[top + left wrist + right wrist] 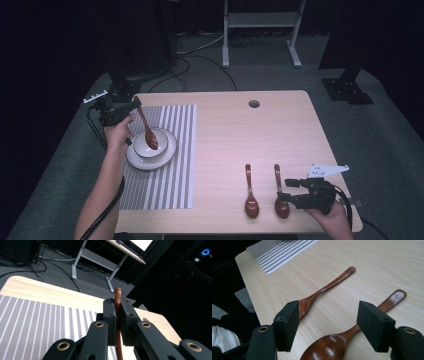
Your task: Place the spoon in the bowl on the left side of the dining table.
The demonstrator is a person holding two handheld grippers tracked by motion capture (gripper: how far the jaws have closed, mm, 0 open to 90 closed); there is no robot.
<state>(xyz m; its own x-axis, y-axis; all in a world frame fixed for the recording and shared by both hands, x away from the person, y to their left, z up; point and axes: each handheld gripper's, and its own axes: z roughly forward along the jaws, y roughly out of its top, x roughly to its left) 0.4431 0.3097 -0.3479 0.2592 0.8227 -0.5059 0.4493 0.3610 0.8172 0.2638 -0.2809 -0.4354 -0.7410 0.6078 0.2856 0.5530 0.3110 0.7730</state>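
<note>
high view: spoon [148, 131] in left tool [134, 103]

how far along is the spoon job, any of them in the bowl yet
Nothing is set down yet. In hand: the left gripper is shut on a brown spoon by its handle, its head over the bowl on the plate. Left: two spoons on the table, one untouched, the other lying between the open right gripper jaws.

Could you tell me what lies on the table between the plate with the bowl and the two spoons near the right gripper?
Nothing but striped placemat and bare table, as the high view shows.
</note>
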